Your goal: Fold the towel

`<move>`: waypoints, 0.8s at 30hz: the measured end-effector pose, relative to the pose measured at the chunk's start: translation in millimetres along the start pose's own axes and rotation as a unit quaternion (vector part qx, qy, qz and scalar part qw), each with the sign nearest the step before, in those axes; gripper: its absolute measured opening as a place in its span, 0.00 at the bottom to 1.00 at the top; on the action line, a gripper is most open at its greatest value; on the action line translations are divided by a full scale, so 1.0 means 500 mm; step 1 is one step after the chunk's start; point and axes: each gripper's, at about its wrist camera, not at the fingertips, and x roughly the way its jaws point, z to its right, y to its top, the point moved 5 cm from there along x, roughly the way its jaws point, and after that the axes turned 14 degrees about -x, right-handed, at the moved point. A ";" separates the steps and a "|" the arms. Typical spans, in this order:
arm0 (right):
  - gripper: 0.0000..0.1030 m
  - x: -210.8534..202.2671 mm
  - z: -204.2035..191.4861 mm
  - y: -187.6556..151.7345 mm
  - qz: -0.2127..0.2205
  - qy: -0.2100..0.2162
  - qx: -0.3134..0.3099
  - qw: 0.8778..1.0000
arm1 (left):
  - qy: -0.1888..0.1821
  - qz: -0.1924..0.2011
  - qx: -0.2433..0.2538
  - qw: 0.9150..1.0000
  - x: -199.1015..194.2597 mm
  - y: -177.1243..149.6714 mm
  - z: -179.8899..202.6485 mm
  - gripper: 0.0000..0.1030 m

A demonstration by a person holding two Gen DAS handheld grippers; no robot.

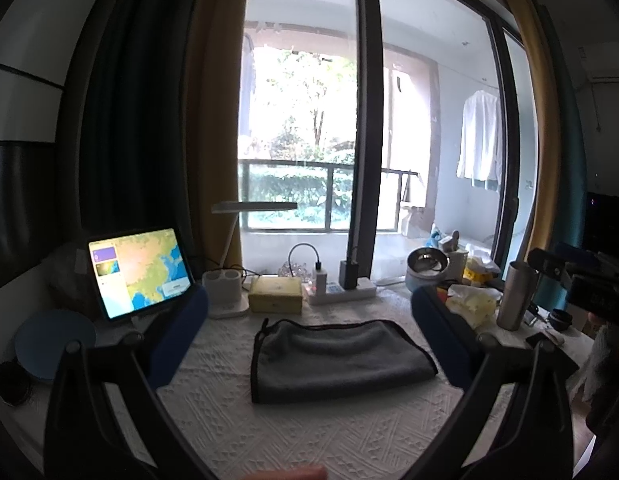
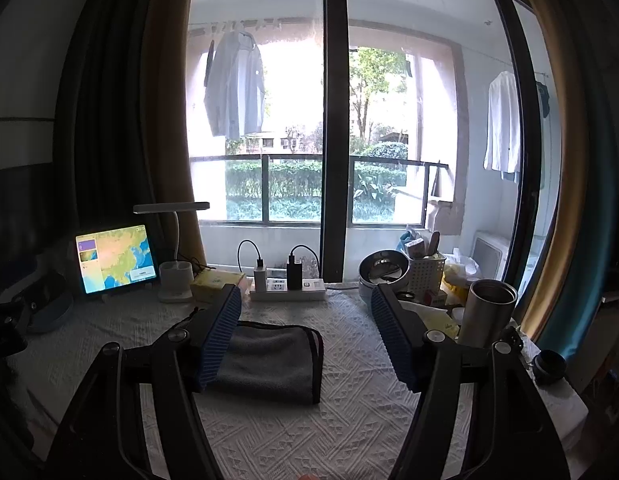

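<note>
in the lower part of the left wrist view i see my left gripper [image 1: 309, 332] with its blue fingers spread wide apart, holding nothing. between them, centre frame, the grey towel [image 1: 337, 358] lies folded flat on the white textured tablecloth [image 1: 309, 432]. in the right wrist view my right gripper [image 2: 305, 336] is also spread wide and empty, the towel [image 2: 269, 360] lying partly behind its left finger. farther back, a lit tablet [image 1: 139, 270] stands at left, a power strip [image 1: 341, 290] sits centre, a steel tumbler [image 1: 515, 296] at right, then the balcony window [image 1: 301, 120].
</note>
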 end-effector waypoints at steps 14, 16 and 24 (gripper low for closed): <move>0.69 0.001 0.002 0.000 0.000 0.000 0.000 1.000 | 0.000 0.001 0.000 1.000 -0.002 -0.002 0.000 0.99; 0.69 0.001 0.002 0.000 0.000 0.000 0.000 1.000 | 0.000 0.001 0.000 1.000 -0.002 -0.002 0.000 0.99; 0.69 0.002 -0.003 -0.004 -0.002 0.001 0.001 1.000 | -0.001 0.001 0.000 1.000 -0.002 -0.002 0.001 0.99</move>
